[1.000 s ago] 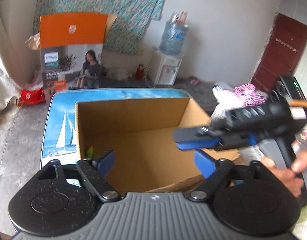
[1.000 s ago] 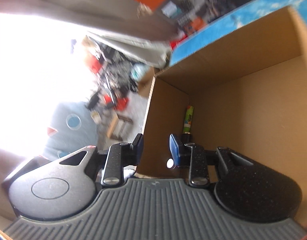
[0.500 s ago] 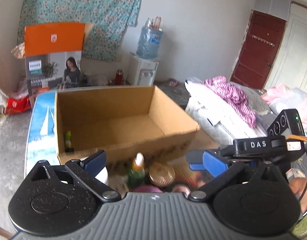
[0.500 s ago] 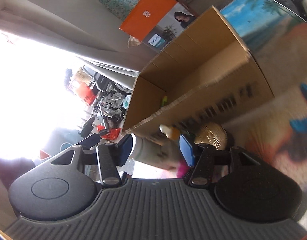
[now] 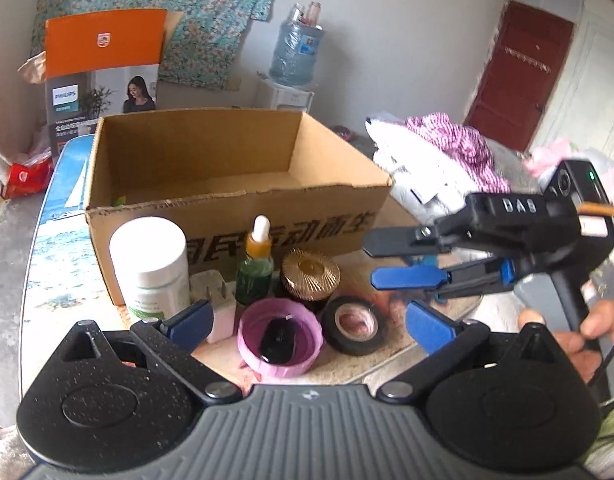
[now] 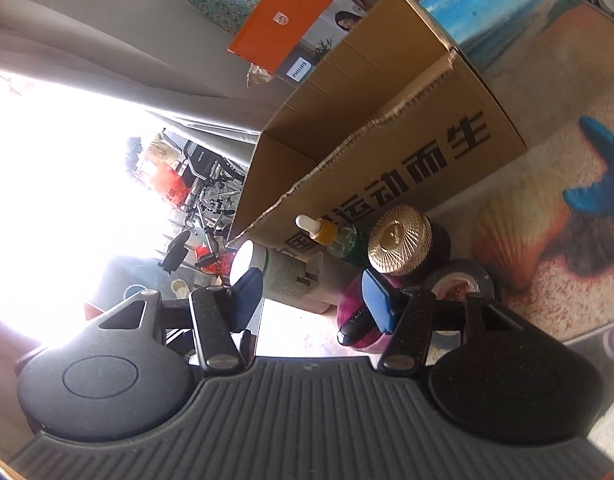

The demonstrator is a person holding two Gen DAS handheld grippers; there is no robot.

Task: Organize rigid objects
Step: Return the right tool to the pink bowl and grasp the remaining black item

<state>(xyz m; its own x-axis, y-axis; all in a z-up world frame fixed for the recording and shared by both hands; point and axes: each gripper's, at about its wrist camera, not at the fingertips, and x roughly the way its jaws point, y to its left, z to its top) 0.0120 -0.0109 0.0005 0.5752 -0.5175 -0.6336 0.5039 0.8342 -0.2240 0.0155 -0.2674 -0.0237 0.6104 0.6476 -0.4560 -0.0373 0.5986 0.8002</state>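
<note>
My left gripper (image 5: 307,320) wide, empty; pink lid (image 5: 279,336) dead ahead, just below, before cardboard box (image 5: 235,184). My right gripper (image 6: 311,296) half-open, empty, rolled sideways, facing white jar (image 6: 283,276). Left nearer lid.

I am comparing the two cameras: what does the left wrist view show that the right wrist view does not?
Only the left wrist view shows the right gripper from outside, jaws open and empty, the hand holding it, and the blue water bottle.

Only the right wrist view shows the bright window.

Both show the brown cardboard box, white round jar, green dropper bottle, gold ribbed lid, pink plastic cup and black tape roll.
</note>
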